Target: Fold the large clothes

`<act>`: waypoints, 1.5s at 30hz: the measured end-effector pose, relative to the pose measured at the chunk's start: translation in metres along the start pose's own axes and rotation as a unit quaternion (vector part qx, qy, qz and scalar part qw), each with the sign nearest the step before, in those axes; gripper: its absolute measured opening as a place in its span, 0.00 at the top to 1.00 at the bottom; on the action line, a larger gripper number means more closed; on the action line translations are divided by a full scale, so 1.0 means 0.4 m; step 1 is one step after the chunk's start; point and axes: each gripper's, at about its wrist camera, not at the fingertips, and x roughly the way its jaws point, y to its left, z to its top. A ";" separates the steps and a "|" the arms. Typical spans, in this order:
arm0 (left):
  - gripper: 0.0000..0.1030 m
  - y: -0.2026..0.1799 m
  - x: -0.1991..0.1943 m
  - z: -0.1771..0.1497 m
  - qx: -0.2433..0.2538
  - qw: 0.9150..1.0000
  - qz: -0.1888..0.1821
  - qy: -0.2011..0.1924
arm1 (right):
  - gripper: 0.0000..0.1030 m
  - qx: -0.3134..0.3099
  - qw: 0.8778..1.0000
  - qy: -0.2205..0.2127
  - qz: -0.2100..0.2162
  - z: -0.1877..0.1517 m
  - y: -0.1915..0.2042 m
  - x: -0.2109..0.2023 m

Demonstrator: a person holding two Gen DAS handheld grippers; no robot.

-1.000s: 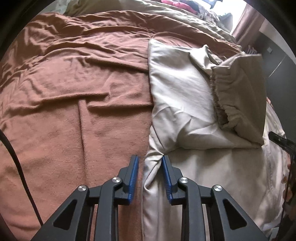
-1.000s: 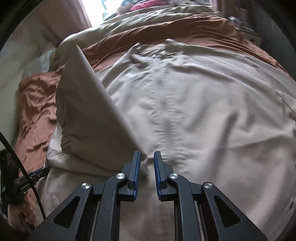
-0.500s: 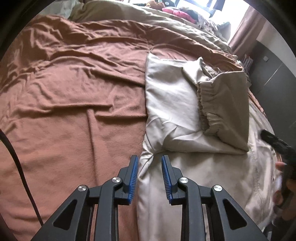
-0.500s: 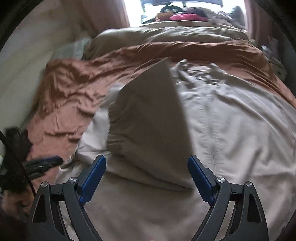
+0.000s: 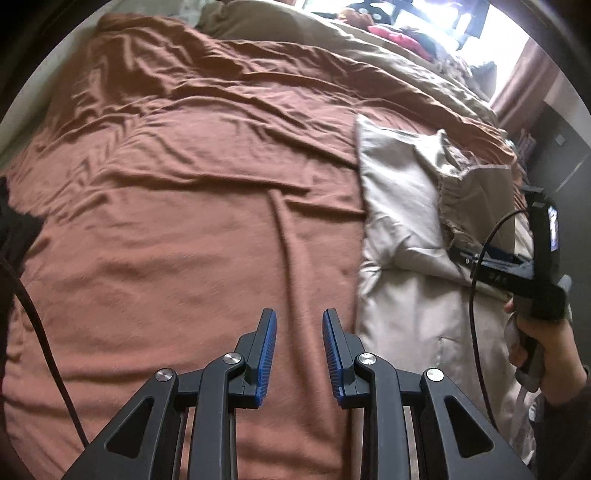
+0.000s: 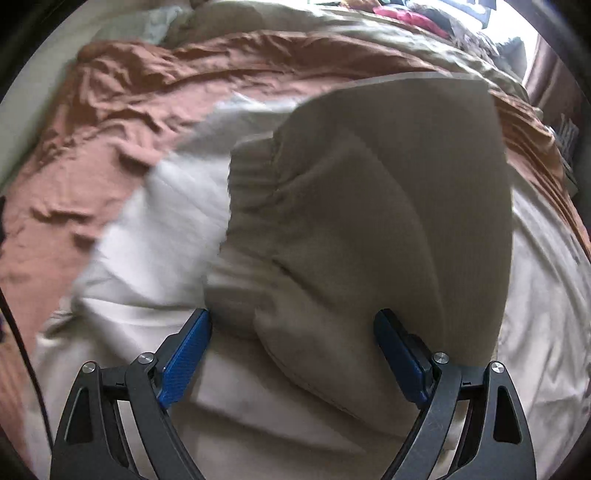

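A beige jacket [image 5: 399, 206] lies spread on the right half of a bed. One sleeve [image 6: 369, 206] with an elastic cuff [image 5: 476, 199] is folded over onto the jacket body. In the right wrist view my right gripper [image 6: 293, 317] hovers just above that sleeve. Its jaws stand wide and are closing a little, and the pads do not press the cloth. My left gripper [image 5: 299, 317] hangs over the brown sheet just left of the jacket's edge. Its jaws are narrowly apart with nothing between them. A hand [image 5: 535, 343] holds the right gripper at the right edge of the left wrist view.
A wrinkled brown sheet [image 5: 166, 221] covers the left part of the bed. A beige duvet [image 5: 314, 33] and a pile of coloured clothes [image 5: 391, 33] lie at the far end by a bright window. Dark furniture stands at the far right.
The right gripper opened wide, let go of the raised sleeve and swung left over it. The left gripper slid left off the jacket's edge onto the brown sheet.
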 end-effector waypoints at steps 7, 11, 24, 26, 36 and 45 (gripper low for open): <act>0.73 0.003 -0.006 -0.007 -0.008 1.000 0.005 0.002 | 0.94 0.035 0.998 -0.036 0.033 0.026 -0.068 -0.052; 0.73 -0.031 -0.024 -0.004 0.002 1.000 0.003 -0.005 | 0.96 0.057 0.995 -0.063 0.059 0.007 -0.143 -0.116; 0.73 -0.155 0.007 0.030 0.025 0.999 -0.018 -0.013 | 0.96 0.154 0.977 -0.134 0.065 -0.150 -0.453 -0.310; 0.73 -0.181 0.024 0.037 0.033 0.999 -0.020 -0.010 | 0.96 0.166 0.975 -0.136 0.064 -0.175 -0.479 -0.325; 0.73 -0.251 0.156 0.061 0.069 0.997 0.002 0.023 | 0.81 0.301 0.944 -0.085 0.103 -0.314 -0.628 -0.296; 0.73 -0.244 0.196 0.059 0.070 0.997 0.003 0.032 | 0.20 0.354 0.921 -0.096 0.130 -0.394 -0.715 -0.322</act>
